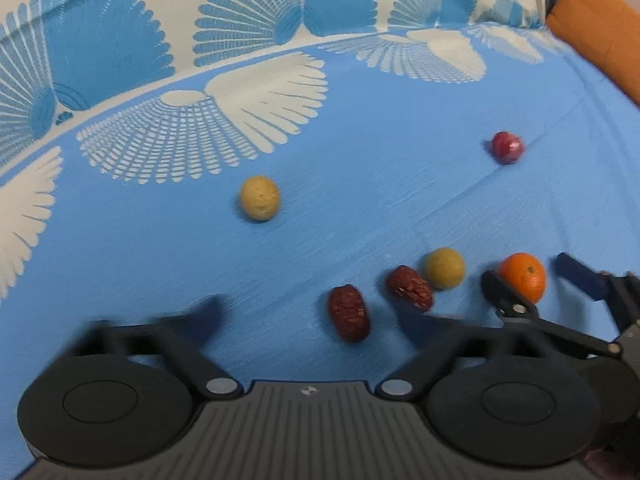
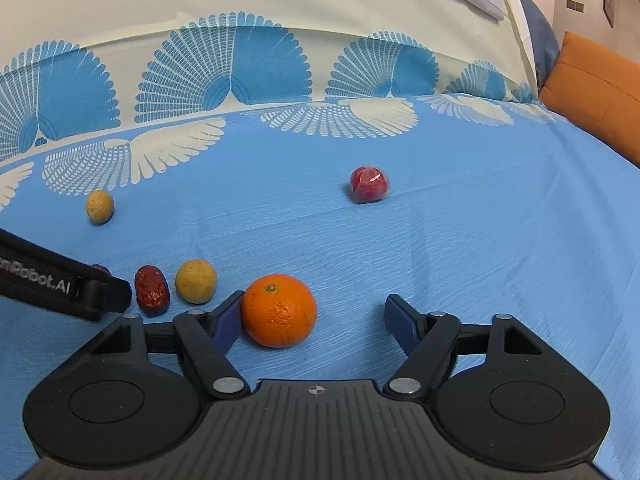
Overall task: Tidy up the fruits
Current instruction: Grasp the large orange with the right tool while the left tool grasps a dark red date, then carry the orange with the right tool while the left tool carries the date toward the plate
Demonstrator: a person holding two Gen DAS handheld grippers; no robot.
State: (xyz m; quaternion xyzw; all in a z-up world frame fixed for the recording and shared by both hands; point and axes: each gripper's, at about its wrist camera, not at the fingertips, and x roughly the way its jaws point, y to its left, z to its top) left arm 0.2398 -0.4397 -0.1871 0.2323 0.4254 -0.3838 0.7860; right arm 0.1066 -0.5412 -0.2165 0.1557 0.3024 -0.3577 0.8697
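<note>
Fruits unsorted on blue cloth point(image 2: 480, 260). Right gripper point(image 2: 316, 316) apart around orange point(image 2: 279, 310), left pad touching; left gripper point(image 1: 312, 312) apart over date point(image 1: 349, 313).

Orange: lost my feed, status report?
Right hand-held gripper open, left finger touching orange. Left hand-held gripper open over date. Nothing blocking.

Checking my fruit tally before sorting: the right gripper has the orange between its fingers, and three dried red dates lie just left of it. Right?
Not quite: the right wrist view shows the orange between the right gripper fingers, but only two dried red dates lie left of it, best counted in the left wrist view.
</note>
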